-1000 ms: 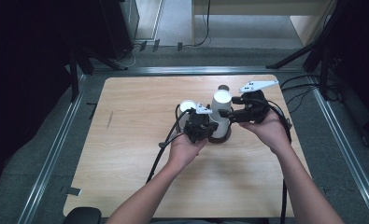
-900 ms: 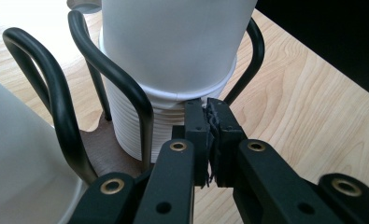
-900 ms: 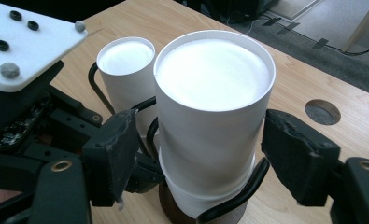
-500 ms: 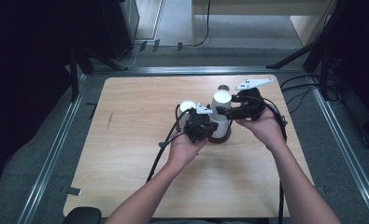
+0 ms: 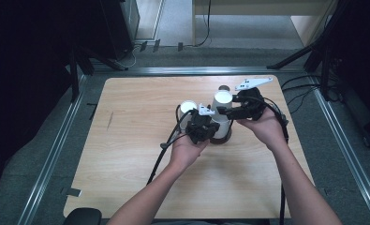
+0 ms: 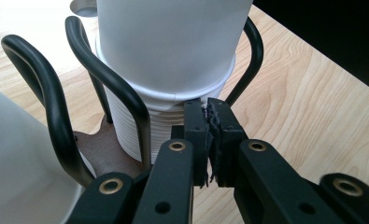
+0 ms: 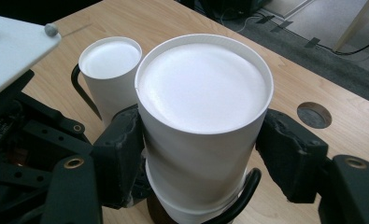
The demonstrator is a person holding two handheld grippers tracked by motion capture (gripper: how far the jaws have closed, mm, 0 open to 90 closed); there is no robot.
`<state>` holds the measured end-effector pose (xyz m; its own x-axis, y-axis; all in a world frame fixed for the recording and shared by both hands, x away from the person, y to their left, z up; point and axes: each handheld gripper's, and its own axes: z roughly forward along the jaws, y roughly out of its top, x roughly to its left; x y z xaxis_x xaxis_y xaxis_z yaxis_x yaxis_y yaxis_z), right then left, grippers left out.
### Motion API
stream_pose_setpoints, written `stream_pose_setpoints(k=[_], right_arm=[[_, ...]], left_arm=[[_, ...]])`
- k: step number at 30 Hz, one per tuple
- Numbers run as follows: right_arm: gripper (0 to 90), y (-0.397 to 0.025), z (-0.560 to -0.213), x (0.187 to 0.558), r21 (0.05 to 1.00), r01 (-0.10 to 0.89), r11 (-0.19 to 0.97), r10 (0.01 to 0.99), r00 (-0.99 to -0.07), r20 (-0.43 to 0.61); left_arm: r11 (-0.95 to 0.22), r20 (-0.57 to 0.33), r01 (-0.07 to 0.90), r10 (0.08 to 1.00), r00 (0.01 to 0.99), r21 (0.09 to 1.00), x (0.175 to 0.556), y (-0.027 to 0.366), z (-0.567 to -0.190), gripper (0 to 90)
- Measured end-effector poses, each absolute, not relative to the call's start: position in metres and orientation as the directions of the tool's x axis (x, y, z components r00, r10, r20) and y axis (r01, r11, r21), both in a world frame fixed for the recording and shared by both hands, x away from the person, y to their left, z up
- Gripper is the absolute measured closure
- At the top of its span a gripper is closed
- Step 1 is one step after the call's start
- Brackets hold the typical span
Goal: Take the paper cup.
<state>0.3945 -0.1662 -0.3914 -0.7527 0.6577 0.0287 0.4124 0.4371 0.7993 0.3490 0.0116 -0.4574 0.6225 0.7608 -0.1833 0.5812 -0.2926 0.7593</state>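
Note:
A white paper cup [image 5: 222,98] [image 7: 203,88] sits upside down on top of a nested stack [image 6: 131,130], inside a black wire holder [image 6: 107,79] on a brown base [image 5: 221,138]. My right gripper [image 5: 228,111] [image 7: 203,158] is shut on this top cup, one pad on each side of its wall. My left gripper [image 5: 205,125] [image 6: 209,135] is shut, and its tips touch the rim where the top cup meets the stack. A second upturned cup [image 5: 188,107] [image 7: 109,58] stands in the holder just to the left.
The holder stands near the middle of a light wooden table [image 5: 126,164]. A round hole [image 7: 314,115] is in the tabletop behind the cups. Black cables trail from both grippers, and dark floor and metal rails surround the table.
My right gripper has shifted slightly left against the top cup. The left gripper and the holder have hardly moved.

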Motion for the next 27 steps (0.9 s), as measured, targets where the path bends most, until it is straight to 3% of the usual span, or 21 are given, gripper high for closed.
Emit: stream_pose_setpoints(k=[27], right_arm=[[33.9,-0.178,-0.334,0.381,0.845,0.365,0.391,0.642,-0.766,0.033]], left_arm=[[-0.28,-0.203,0.59,0.758,0.62,0.757,0.351,0.015,-0.458,85.2]])
